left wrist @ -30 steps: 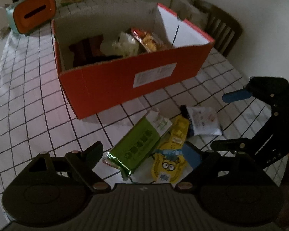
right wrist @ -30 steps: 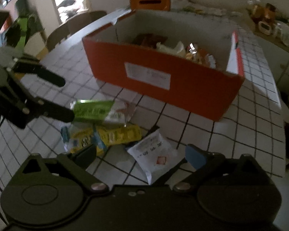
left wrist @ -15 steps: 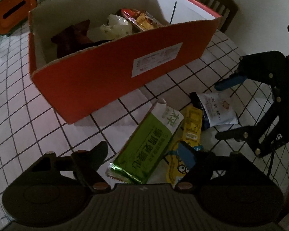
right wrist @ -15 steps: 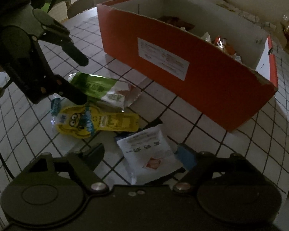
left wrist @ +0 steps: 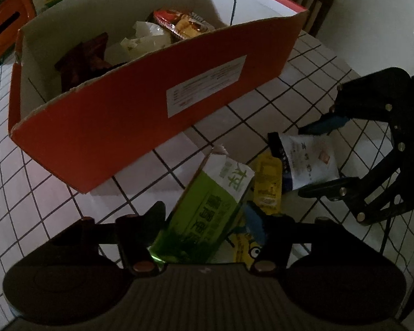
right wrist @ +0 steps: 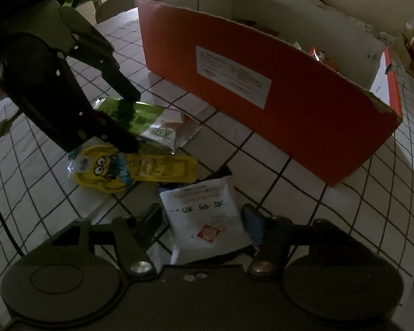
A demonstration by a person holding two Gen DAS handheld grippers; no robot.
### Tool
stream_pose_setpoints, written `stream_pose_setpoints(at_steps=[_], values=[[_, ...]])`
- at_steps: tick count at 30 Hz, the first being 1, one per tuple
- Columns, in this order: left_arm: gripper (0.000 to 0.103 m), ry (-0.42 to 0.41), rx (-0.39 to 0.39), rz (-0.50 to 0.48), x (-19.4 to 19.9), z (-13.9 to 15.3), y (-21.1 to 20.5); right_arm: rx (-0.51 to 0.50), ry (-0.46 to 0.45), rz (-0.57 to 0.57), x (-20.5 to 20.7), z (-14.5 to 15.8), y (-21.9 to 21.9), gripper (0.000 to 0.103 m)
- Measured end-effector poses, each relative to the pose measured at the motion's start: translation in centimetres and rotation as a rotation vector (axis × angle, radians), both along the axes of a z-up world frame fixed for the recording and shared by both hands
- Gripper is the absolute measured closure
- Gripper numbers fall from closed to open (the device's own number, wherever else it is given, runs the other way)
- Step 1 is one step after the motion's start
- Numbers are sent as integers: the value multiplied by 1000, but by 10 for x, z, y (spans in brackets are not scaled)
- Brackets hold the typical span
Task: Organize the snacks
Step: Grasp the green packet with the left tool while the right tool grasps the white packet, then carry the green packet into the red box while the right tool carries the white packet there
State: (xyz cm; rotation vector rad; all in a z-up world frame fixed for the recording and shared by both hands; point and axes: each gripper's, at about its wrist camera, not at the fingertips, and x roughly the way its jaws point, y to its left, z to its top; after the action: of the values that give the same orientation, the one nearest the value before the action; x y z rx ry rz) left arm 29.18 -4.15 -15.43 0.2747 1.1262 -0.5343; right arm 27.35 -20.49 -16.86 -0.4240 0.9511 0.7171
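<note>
Beside the orange box (left wrist: 140,127), the green packet (left wrist: 204,215) and white packet (right wrist: 207,218) are straddled on the surface by open, empty fingers of the left gripper (left wrist: 207,220) and right gripper (right wrist: 204,220). Each should be closed squarely across its packet's middle before lifting.

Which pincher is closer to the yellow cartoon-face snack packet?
Left. The left gripper straddles the green wrapper lying right beside the yellow cartoon-face snack packet, one finger over its edge. The right gripper sits farther off, around the white pouch.
</note>
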Motion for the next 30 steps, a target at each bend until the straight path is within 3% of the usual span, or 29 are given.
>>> stream_pose_setpoints(at_steps=[6, 17, 22, 30], values=[[58, -13, -7, 16, -6, 1, 1, 8, -13, -70, -8, 1, 1, 55], [63, -29, -27, 147, -15, 7, 10, 41, -22, -257, -21, 8, -1, 58], [84, -33, -61, 222, -18, 15, 21, 76, -25, -315, -25, 16, -5, 58], [84, -43, -49, 205, -25, 17, 17, 101, -19, -344, -33, 25, -4, 58]])
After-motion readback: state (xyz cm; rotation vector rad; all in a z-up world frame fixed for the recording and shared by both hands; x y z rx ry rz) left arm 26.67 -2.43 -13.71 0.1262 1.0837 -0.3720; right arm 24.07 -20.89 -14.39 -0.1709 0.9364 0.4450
